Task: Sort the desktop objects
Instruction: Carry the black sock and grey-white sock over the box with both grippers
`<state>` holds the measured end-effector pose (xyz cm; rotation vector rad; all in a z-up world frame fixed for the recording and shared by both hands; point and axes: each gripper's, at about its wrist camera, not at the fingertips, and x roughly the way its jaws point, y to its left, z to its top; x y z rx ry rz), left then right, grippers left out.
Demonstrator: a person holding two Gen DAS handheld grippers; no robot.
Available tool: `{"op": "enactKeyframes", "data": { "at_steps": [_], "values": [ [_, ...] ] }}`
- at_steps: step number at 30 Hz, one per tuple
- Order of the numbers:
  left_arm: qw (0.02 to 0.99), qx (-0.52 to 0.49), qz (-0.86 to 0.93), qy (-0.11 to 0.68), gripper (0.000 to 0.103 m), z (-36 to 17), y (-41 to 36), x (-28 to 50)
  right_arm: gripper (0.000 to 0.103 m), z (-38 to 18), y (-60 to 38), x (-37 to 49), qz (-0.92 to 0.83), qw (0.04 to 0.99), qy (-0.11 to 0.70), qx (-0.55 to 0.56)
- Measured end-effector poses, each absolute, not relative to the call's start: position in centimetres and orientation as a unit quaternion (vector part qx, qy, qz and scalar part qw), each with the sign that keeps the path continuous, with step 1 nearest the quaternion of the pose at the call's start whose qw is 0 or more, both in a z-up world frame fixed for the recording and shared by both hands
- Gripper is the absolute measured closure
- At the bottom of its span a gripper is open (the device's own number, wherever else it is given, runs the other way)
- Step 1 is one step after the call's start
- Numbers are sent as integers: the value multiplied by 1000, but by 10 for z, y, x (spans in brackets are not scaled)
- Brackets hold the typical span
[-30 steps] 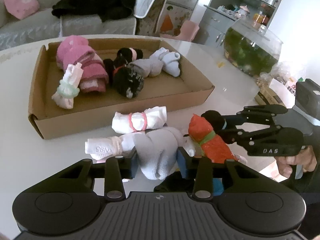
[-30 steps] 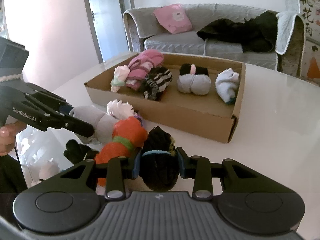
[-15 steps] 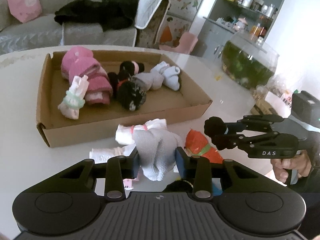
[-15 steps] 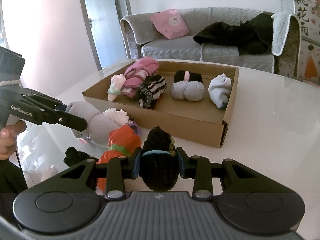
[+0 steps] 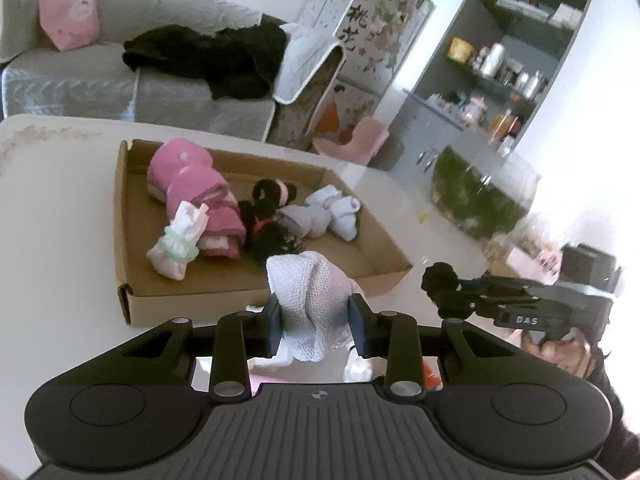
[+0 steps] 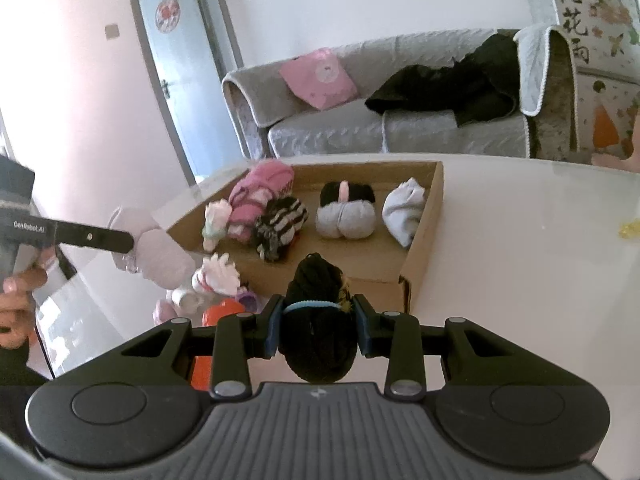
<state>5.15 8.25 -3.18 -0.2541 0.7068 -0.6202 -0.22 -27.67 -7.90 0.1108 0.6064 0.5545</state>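
We are holding two sock bundles above the desk, one in each gripper, both near the front wall of the cardboard box; the left gripper is clenching a pale grey knit sock roll across its middle, fingers pressing in from both sides, loose cloth drooping below the pinch; the right gripper is clamping a black sock bundle at its waist, right on the blue elastic band; we are judging both as light, soft, squashy, not fragile, not slippery, so a mid-body pinch is looking safest, the ends would just unroll or flop; the banded spot on the black one is giving the firmest hold; both grippers are pointing forward and slightly down toward the box, roughly level, left one seen side-on in the right view with the grey roll out over the box's near corner; the right one is sitting well to the right in the left view, a hand wrapped on its grip; inside the box we are seeing pink rolls, a white bundle with a green band, black and grey pairs; more bundles, white and an orange one, are lying on the desk below, in front of the box, waiting; drop over the box wall is looking like the next call.
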Motion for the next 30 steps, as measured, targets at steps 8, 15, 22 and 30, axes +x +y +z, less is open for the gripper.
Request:
{"op": "enactKeyframes", "data": {
  "at_steps": [8,15,22,30],
  "values": [
    [881,-175,-312,310,62,-16,96,62,70,-61,-293,5,263,926,252,102],
    [877,-215,-311,296,62,2,99,95,70,-41,-300,31,258,931,219,138],
    [865,-242,-325,295,62,12,87,144,70,-36,-287,66,282,923,219,144],
    [860,-245,-310,322,62,-7,68,195,70,-51,-272,101,294,913,244,143]
  ]
}}
